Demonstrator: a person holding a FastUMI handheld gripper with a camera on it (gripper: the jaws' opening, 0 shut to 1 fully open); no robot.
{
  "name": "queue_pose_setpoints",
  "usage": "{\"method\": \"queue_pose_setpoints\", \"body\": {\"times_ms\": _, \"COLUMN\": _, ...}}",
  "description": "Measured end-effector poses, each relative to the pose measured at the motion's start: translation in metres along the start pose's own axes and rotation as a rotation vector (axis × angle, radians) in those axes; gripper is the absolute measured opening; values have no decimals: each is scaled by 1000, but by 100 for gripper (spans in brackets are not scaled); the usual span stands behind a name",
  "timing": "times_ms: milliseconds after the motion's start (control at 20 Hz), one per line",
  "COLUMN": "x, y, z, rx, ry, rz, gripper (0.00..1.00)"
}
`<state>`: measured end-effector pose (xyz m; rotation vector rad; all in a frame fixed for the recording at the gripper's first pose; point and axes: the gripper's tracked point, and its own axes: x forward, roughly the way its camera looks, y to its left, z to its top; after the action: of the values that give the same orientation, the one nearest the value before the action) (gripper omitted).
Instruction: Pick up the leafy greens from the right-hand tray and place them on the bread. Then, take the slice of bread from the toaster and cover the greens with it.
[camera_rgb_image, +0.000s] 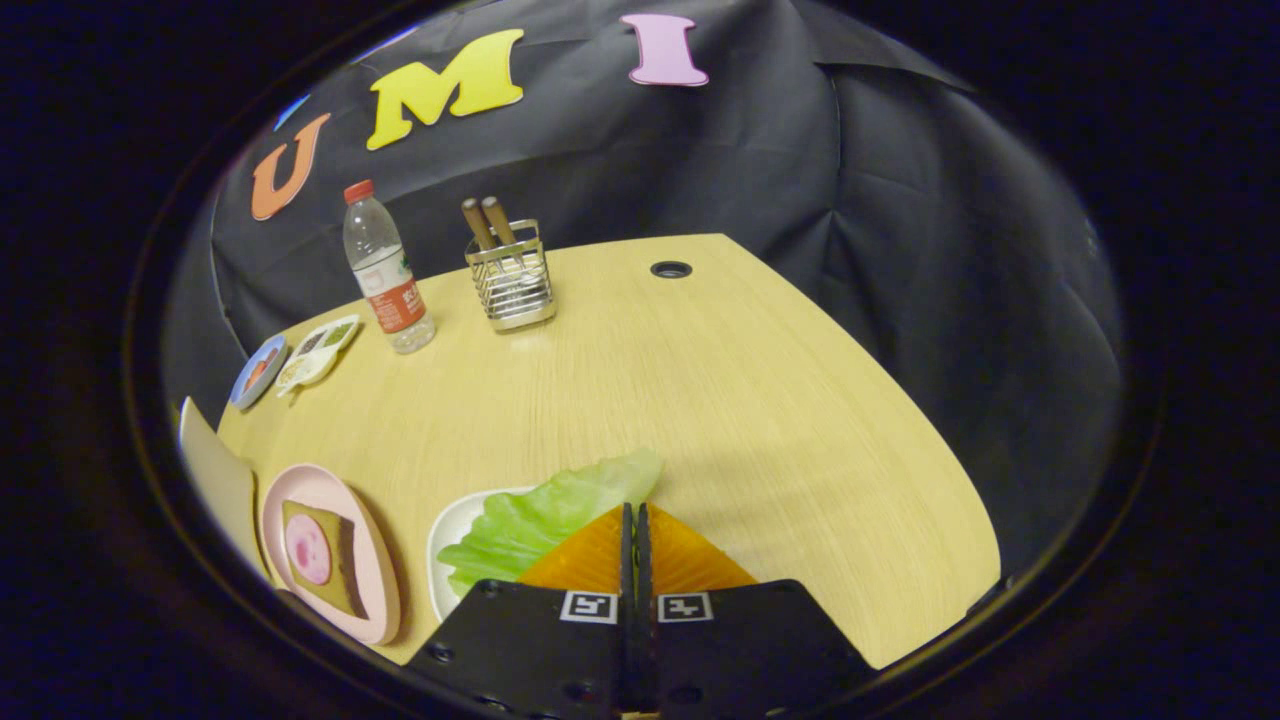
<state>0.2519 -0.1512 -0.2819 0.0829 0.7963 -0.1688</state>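
Since the bench is mostly bare wood past the fingers, there's loads of open room ahead and off to the right, all the way to its curved right edge and the far edge with the round cable hole. Stuff is crowded on the left side: a water bottle and a wire holder with two brown sticks stand near the back, with a small sectioned dish and a little round plate just left of the bottle. Black cloth hangs behind and around the bench.

The hand-held gripper has its orange fingers pressed flat together, nothing between them. The leafy greens lie on a white tray right at the fingers' left, the leaf tip reaching just past the fingertips. Further left, near the bench edge, the bread sits on a pink plate with a pink round slice on top.
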Motion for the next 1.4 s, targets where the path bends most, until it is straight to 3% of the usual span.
{"method": "queue_pose_setpoints", "body": {"times_ms": 850, "x": -154, "y": 52, "z": 34, "rx": -47, "ry": -259, "rz": 12, "gripper": 0}}
{"method": "queue_pose_setpoints", "body": {"times_ms": 1400, "x": -220, "y": 114, "z": 15, "rx": -121, "ry": -331, "rz": 55, "gripper": 0}}
